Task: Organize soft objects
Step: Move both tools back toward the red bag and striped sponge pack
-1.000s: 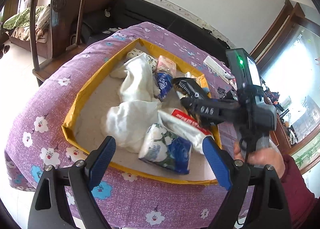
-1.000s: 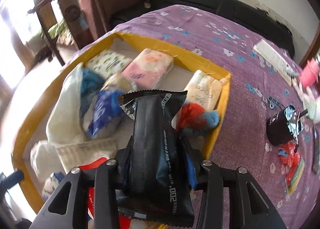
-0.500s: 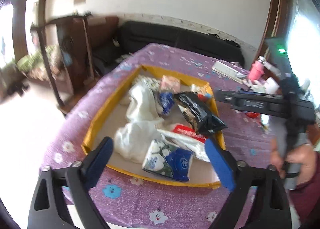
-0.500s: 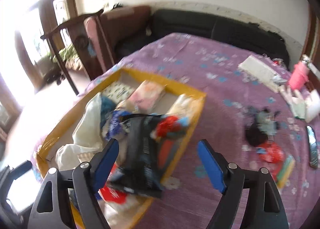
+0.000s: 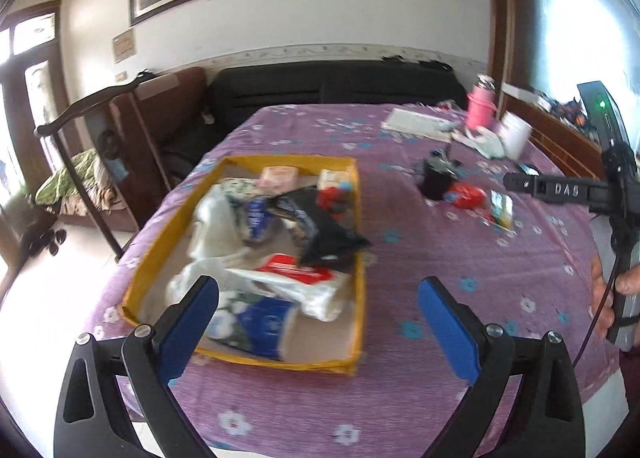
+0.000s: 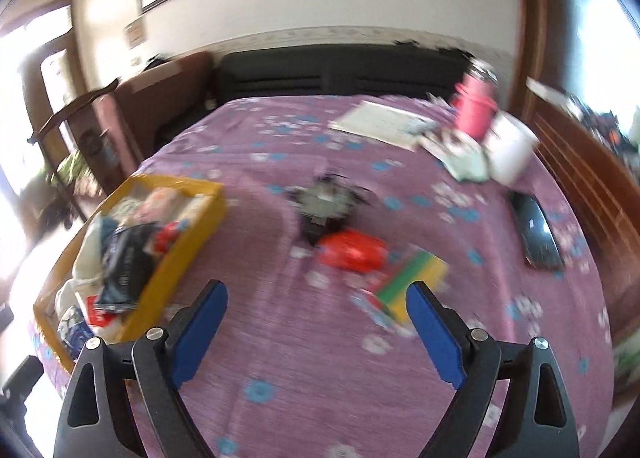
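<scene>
- The left gripper (image 5: 318, 322) hung over the near end of the yellow box (image 5: 152, 258), its blue pads wide apart and widening, with nothing between them.
- The right gripper (image 6: 316, 332) hovered over bare purple tablecloth (image 6: 304, 378), right of the box; its jaws were spreading, nothing between them.
- The box lay on the left half of the table and held the soft things in a loose heap.
- A black packet (image 5: 320, 226) lay on top of the heap, toward the box's right wall, with one corner poking over that wall.
- Under and near it sat a white plastic bag (image 5: 212, 226), a red-and-white pack (image 5: 296, 268), and a blue-and-white tissue pack (image 5: 260, 322) at the near end.
- A pink pack (image 5: 279, 177) and a pale pack (image 5: 334, 179) lay at the far end.
- Outside the box, on the cloth, lay a red pouch (image 6: 352, 250), beside a dark cup (image 6: 324, 210) and a yellow-green pad (image 6: 412, 282).
- In the left wrist view, a hand (image 5: 616, 290) held the right gripper's handle at the right edge.
</scene>
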Action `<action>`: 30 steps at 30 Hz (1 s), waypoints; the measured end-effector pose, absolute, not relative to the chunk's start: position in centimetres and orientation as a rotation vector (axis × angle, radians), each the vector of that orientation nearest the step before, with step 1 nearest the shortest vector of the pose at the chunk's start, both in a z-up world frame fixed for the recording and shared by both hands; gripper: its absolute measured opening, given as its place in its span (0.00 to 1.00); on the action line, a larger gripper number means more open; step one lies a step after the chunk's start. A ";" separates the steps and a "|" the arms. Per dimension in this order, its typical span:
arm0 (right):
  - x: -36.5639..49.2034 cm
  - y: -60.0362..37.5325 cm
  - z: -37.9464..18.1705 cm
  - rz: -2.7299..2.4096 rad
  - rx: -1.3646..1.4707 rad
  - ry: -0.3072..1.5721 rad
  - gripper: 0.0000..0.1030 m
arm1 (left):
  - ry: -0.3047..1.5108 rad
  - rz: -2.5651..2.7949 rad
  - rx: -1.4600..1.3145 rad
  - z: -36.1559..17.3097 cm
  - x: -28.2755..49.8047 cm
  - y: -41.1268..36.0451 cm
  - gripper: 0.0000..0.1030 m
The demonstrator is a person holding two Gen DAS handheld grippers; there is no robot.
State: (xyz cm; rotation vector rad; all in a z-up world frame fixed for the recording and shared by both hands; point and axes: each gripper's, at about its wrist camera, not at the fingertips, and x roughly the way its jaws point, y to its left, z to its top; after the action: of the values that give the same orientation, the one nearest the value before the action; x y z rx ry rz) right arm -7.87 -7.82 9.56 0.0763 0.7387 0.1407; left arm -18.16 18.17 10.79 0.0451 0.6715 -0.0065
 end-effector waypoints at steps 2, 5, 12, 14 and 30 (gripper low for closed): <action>-7.9 -10.2 9.0 0.115 0.117 0.750 0.91 | 0.692 -0.020 0.073 10.5 -17.8 16.6 0.97; -7.8 -13.9 8.0 0.072 0.172 0.772 0.91 | 0.726 -0.044 0.110 9.9 -17.1 14.3 0.97; -7.4 -20.4 5.7 -0.004 0.256 0.809 0.91 | 0.789 -0.083 0.157 8.4 -15.1 10.4 0.97; -7.1 -21.7 5.0 -0.021 0.275 0.818 0.91 | 0.808 -0.090 0.174 7.8 -14.5 9.6 0.97; -3.2 -25.8 2.0 -0.050 0.356 0.860 0.90 | 0.943 -0.250 0.131 4.8 -8.7 5.2 0.97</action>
State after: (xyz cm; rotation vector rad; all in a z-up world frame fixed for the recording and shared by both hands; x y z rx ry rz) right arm -3.24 -25.81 1.96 0.3563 0.8601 -0.0498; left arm -8.70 5.21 4.80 0.1306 0.9433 -0.2499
